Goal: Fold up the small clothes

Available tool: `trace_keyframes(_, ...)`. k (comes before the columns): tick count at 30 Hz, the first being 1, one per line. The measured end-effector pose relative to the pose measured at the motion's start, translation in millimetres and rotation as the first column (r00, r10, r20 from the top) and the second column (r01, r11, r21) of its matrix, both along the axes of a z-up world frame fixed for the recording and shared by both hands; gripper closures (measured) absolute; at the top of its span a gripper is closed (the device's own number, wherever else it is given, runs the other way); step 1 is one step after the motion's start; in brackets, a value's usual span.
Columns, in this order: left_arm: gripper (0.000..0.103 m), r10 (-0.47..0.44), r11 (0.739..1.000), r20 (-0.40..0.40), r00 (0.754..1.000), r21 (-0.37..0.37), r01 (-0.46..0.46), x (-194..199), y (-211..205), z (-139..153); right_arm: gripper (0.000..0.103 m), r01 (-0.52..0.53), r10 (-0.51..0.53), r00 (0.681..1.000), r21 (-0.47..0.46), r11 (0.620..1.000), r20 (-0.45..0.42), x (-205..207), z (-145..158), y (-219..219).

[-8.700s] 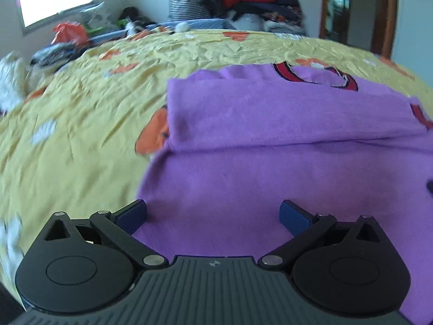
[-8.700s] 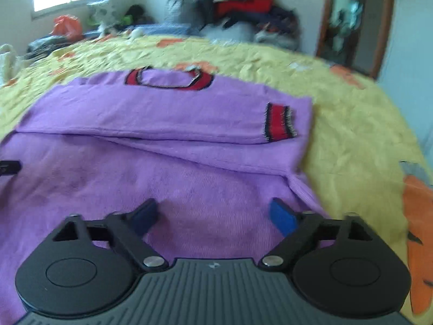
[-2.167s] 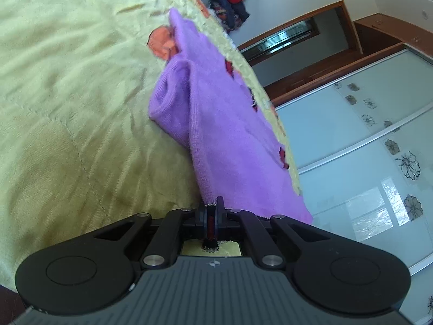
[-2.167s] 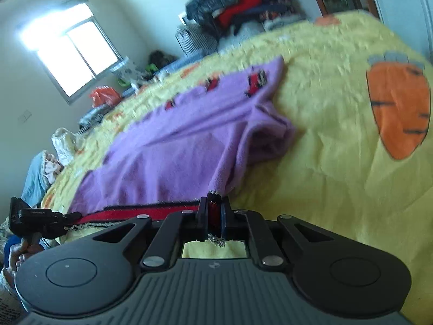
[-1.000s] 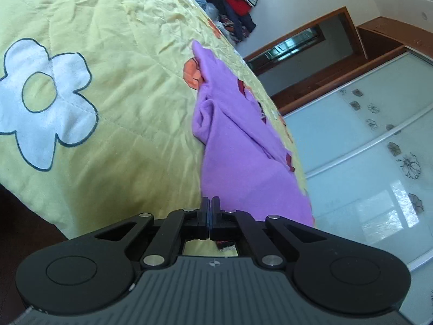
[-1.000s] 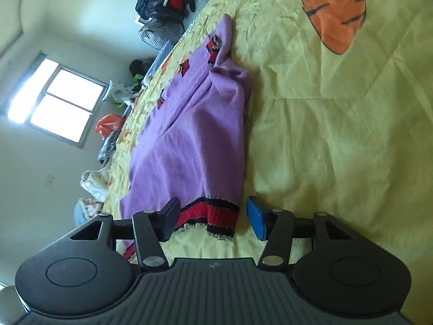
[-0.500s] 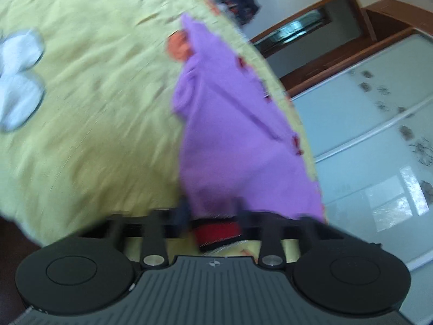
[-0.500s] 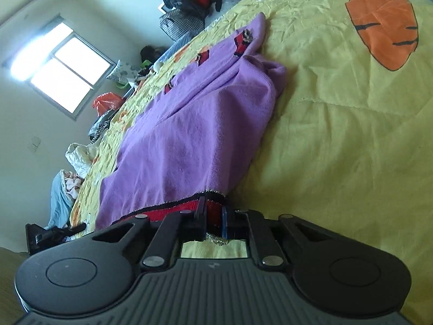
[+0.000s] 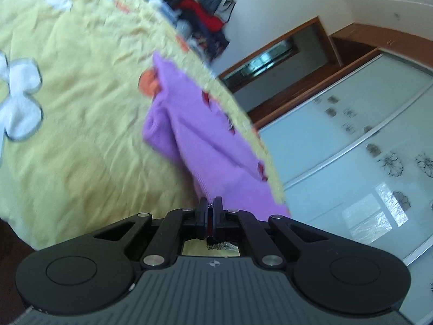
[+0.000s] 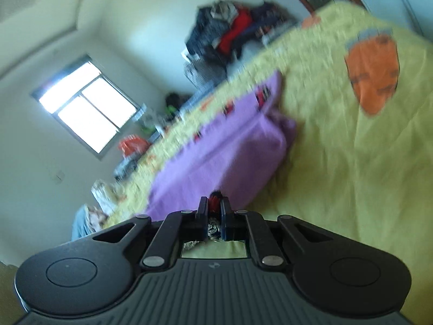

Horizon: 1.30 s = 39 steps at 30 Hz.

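Here, both grippers are clamped on the near hem of the purple sweater [image 9: 205, 146], which lies on the yellow bedspread [image 9: 81, 135].

Left gripper [image 9: 210, 211]: the jaws are drawn almost fully together, with only a thin slit between the pads. The side seam of the sweater runs down into that slit, and a dark red strip of hem with frayed threads shows between and just behind the fingers. From this grip the garment extends away toward the far side of the bed, bunched into a rounded fold at its left edge, with small red marks along its right edge.

Right gripper [image 10: 214, 211]: the jaws are likewise narrow and pinched on fabric. A tuft of the red hem band [image 10: 215, 198] protrudes between the fingertips, and glittery threads hang behind them. The sweater [image 10: 230, 149] spreads from the grip up and to the left in this view, its right edge folded into a thick roll.

Surroundings: an orange carrot print [image 10: 373, 75] sits on the bedspread to the right of the garment. A pile of clothes [image 10: 232, 35] stands beyond the far edge of the bed. A window [image 10: 86, 105] is on the left wall. Both views are motion-blurred.
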<state>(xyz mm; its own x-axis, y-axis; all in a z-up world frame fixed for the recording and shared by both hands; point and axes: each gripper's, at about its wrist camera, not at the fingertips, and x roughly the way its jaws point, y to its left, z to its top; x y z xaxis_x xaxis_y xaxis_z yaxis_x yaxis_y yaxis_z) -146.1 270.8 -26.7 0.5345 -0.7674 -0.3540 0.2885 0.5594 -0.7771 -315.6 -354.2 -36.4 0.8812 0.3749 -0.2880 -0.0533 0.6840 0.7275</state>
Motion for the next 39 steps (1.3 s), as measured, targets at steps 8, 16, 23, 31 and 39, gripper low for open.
trace_keyframes(8, 0.101, -0.009, 1.0, -0.029, 1.0, 0.022, 0.009, 4, -4, -4, 0.08, 0.026, -0.024, 0.993, 0.022, 0.999, -0.116, 11, -7, -13)
trace_keyframes(16, 0.101, 0.036, 0.999, -0.021, 0.999, 0.007, -0.036, 6, 15, -8, 0.0, -0.015, 0.049, 0.973, 0.152, 0.988, -0.225, 28, -22, -24)
trace_keyframes(23, 0.101, 0.037, 0.999, -0.026, 0.999, -0.008, -0.038, 14, 22, -13, 0.0, -0.044, 0.1, 0.959, 0.211, 0.976, -0.265, 55, -23, -25)
trace_keyframes(31, 0.101, 0.033, 0.999, -0.055, 0.998, -0.002, -0.033, 20, 23, -22, 0.0, -0.15, 0.167, 0.966, 0.095, 0.984, -0.199, 106, -21, -37)
trace_keyframes(39, 0.101, 0.022, 1.0, -0.067, 0.997, 0.006, -0.022, 19, 21, -25, 0.079, -0.323, 0.337, 0.895, 0.098, 0.941, -0.293, 86, -31, -10)
